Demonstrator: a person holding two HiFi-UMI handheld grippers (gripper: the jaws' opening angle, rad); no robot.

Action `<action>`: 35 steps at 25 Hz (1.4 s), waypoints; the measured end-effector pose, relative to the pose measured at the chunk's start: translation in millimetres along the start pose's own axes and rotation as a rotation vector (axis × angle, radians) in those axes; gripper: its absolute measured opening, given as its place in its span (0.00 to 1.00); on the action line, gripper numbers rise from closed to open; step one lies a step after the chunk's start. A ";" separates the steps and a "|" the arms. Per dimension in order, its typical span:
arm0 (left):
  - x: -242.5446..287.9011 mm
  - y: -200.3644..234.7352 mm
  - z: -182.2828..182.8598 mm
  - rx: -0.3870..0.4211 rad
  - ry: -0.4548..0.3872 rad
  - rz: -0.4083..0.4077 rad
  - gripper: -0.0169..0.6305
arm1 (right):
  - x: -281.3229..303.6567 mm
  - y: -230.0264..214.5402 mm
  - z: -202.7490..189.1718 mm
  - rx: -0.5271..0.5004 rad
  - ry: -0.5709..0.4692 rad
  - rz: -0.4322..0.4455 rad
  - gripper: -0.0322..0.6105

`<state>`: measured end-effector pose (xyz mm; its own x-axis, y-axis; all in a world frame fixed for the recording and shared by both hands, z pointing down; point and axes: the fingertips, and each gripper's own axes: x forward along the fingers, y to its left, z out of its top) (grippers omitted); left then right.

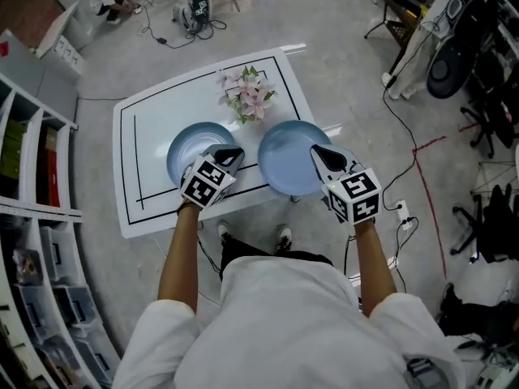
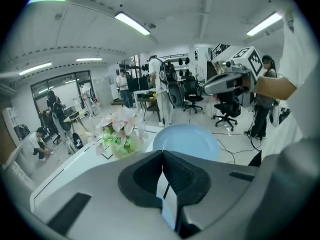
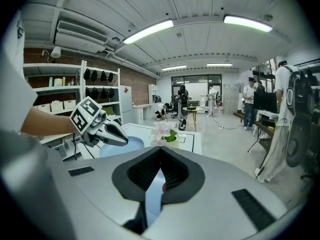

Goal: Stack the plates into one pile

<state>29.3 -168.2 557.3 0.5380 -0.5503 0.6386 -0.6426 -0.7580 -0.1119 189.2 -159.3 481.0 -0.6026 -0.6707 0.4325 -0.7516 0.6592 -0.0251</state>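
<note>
Two pale blue plates lie side by side on the white table (image 1: 150,128). The left plate (image 1: 188,148) (image 3: 116,147) is under my left gripper (image 1: 235,154) (image 2: 162,166), whose tips hover at its right rim, shut with nothing in them; the right gripper view shows it (image 3: 121,139) above the plate. The right plate (image 1: 284,164) (image 2: 186,141) reaches the table's front edge. My right gripper (image 1: 316,151) (image 3: 160,156) hangs over its right part, shut and empty, and in the left gripper view it (image 2: 207,88) is well above the plate.
A pot of pink flowers (image 1: 247,94) (image 2: 117,131) (image 3: 165,131) stands behind the plates. Shelving (image 1: 32,177) runs along the left. Cables and a red tape line (image 1: 426,185) cross the floor; office chairs (image 1: 486,96) stand at the right. People are in the background.
</note>
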 end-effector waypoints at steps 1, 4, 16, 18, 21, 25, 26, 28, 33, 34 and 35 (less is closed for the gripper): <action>8.5 -1.3 8.1 0.000 -0.018 -0.014 0.05 | -5.5 -7.5 -3.6 0.013 0.006 -0.029 0.07; 36.8 -0.7 24.2 -0.020 -0.041 -0.030 0.06 | -18.3 -30.5 -21.4 0.050 0.039 -0.105 0.12; 129.1 8.1 -11.4 -0.201 0.131 0.043 0.34 | -0.9 -80.3 -121.6 0.335 0.168 -0.197 0.38; 136.5 7.9 -23.8 -0.199 0.180 0.026 0.34 | 8.9 -87.3 -140.0 0.385 0.194 -0.209 0.37; 145.9 4.8 -36.9 -0.146 0.266 -0.013 0.33 | 21.4 -94.9 -161.8 0.426 0.236 -0.224 0.37; 154.9 0.9 -49.7 -0.089 0.376 -0.037 0.32 | 35.3 -96.4 -181.8 0.451 0.290 -0.206 0.37; 156.2 -0.1 -52.2 -0.081 0.394 -0.043 0.31 | 37.6 -97.1 -186.3 0.456 0.300 -0.204 0.36; 157.9 -0.9 -54.5 -0.071 0.414 -0.045 0.27 | 40.0 -99.6 -193.5 0.462 0.315 -0.212 0.33; 158.4 3.2 -52.9 -0.088 0.419 -0.037 0.20 | 40.3 -106.2 -200.6 0.478 0.335 -0.247 0.20; 158.2 2.7 -52.9 -0.090 0.420 -0.034 0.19 | 38.5 -106.3 -200.8 0.481 0.340 -0.248 0.19; 157.6 1.1 -52.4 -0.090 0.421 -0.030 0.18 | 35.5 -106.2 -200.2 0.479 0.347 -0.253 0.19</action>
<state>84.7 -237.5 697.7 0.2996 -0.3233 0.8976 -0.6848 -0.7279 -0.0336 301.3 -185.0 679.5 -0.3298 -0.5838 0.7419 -0.9439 0.2164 -0.2493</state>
